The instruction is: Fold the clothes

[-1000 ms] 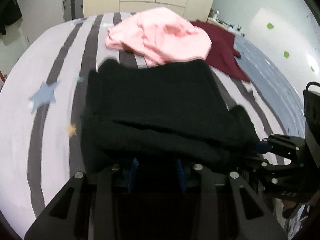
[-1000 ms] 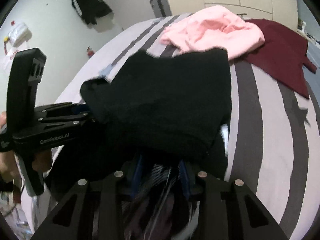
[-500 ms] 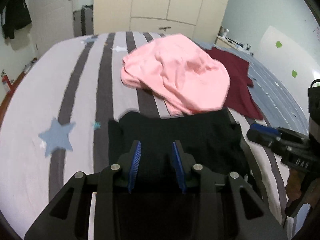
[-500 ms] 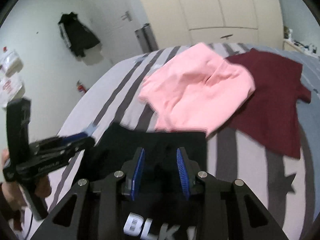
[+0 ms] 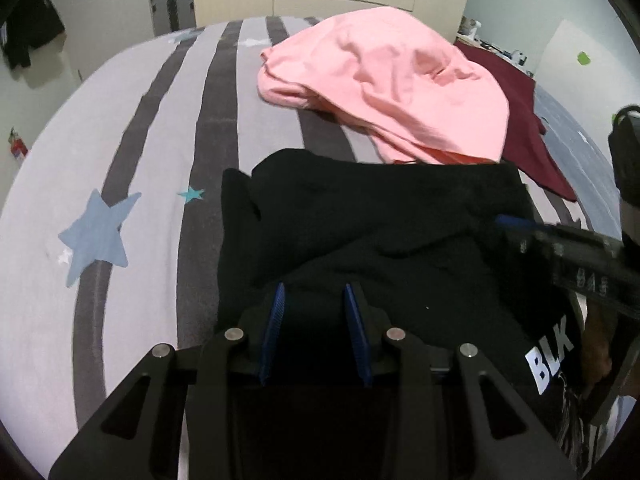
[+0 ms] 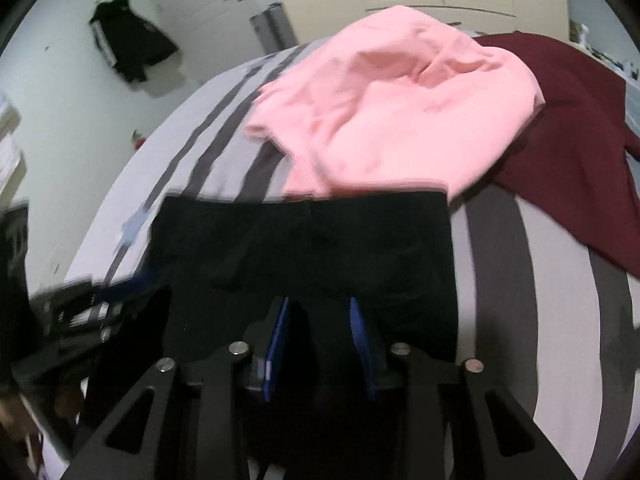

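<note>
A black garment lies folded on the striped bed, with a white "BLK" print at its near right corner. My left gripper hangs low over its near edge, blue pads apart and black cloth under the gap. My right gripper sits over the same garment. Its jaws are closing with black cloth between the pads, and I see no pinch. Each gripper appears blurred in the other's view: right gripper, left gripper.
A crumpled pink garment lies just beyond the black one, partly over a maroon garment to its right. A person's hand holds the right gripper's handle. A wardrobe, a door and a dark jacket on the wall stand past the bed.
A second ago black cloth hung over both grippers' fingertips. Both then drew back clear of it, pads bare. Now both have come forward and down onto the garment's near edge.
</note>
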The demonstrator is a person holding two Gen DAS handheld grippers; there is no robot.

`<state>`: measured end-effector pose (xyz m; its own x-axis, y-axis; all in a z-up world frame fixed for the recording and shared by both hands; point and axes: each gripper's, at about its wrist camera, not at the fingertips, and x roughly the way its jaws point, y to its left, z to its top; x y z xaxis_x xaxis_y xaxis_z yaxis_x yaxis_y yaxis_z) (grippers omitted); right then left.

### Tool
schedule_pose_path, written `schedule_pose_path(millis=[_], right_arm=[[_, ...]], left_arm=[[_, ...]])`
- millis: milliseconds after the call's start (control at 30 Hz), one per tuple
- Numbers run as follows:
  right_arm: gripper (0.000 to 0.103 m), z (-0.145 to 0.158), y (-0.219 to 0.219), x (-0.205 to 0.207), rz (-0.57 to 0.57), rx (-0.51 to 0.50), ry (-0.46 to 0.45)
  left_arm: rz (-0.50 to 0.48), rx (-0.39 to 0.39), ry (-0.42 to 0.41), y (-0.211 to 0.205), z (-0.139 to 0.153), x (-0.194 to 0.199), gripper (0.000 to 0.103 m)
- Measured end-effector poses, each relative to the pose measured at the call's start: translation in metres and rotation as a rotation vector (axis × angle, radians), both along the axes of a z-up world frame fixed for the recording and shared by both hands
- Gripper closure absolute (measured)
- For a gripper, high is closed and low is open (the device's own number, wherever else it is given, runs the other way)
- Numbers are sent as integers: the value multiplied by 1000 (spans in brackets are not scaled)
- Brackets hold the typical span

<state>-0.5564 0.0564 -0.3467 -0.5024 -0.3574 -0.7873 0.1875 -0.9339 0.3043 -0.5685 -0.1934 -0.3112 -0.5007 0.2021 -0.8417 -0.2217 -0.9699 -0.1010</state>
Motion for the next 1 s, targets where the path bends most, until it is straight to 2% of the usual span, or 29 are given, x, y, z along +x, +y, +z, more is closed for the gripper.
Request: schedule_pose_path(millis=[67, 233, 367, 533, 633, 700, 833, 900, 1000], right_arm=[[90, 2, 3, -10, -15, 3, 11], [87, 21, 8, -19, -12, -1, 56], [87, 40, 17, 5, 12, -14, 98], [87, 52, 29, 67, 78, -23, 112], [87, 47, 25, 105, 104, -23, 84], [87, 43, 21, 129, 107, -40, 60], [83, 27, 3, 169, 139, -46, 8], [83, 13, -5, 180, 146, -23, -13], [82, -2, -8, 194, 127, -1, -27]], left_arm=[[3, 14, 7, -2, 5, 3, 73], [16, 47, 67, -13, 34, 22, 73], [7, 75, 79, -21, 49, 42, 73], [-68, 51, 72, -13, 52, 75, 73], [-95, 42, 34, -8, 40, 96, 73], [-89, 7, 4, -7, 26, 110, 73], [-92, -66, 28, -12, 8, 127, 74], [-97, -82, 37, -11, 8, 129, 74], [-60, -55, 20, -14, 20, 131, 74]])
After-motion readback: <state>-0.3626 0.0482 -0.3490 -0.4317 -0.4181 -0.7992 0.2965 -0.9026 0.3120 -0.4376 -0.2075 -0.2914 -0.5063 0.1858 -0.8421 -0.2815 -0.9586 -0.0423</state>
